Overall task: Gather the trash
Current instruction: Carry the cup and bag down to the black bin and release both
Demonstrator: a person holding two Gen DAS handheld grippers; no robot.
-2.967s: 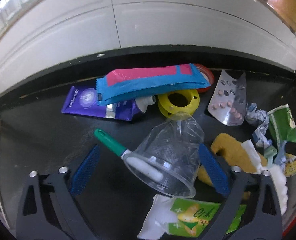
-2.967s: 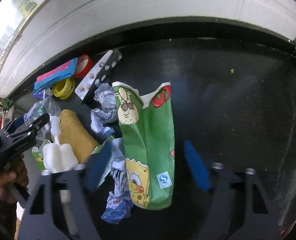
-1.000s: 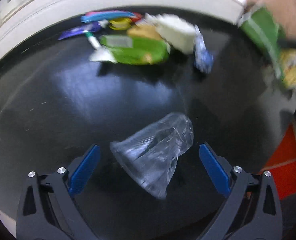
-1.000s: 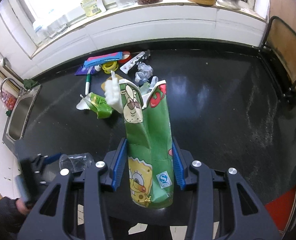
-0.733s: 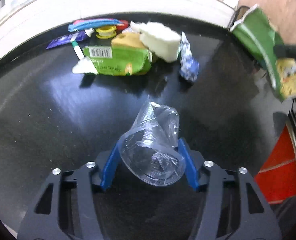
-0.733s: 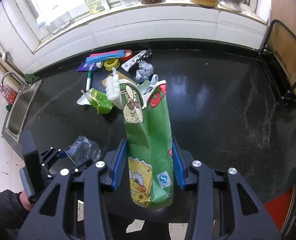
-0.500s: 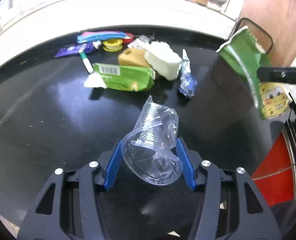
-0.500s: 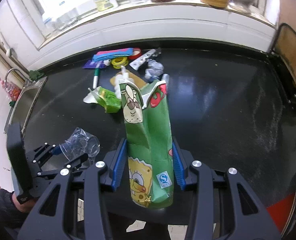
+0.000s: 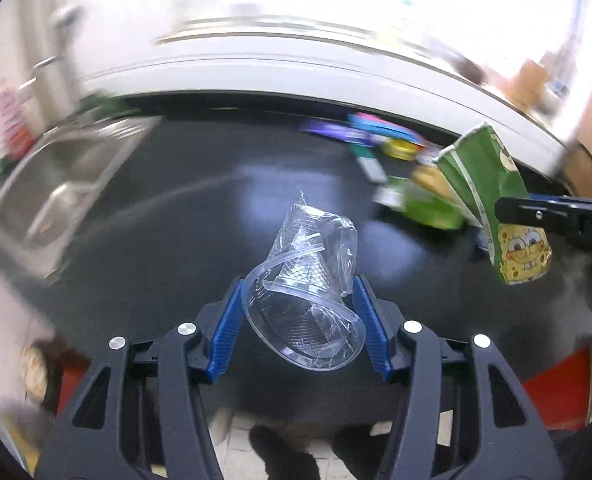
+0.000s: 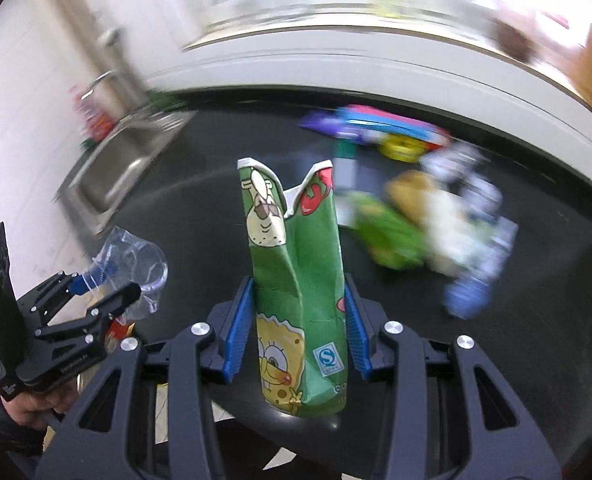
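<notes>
Blurred litter pile point(image 10: 428, 204) beyond snack bag point(image 10: 296, 280)

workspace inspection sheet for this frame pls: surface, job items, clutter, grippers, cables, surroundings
Surface: black countertop, glossy, bare in the near part.
Job's things: crushed clear plastic cup and green cartoon snack bag, both lifted clear of the counter.
Clutter: blurred trash pile at the far side: wrappers, a yellow ring, a sponge-like block; details too smeared to tell.
Grippers: left gripper shut on the cup; right gripper shut on the bag.
Cables: nothing seen.
Surroundings: steel sink at the counter's left end, white tiled wall behind, bright window ledge with blurred containers.
</notes>
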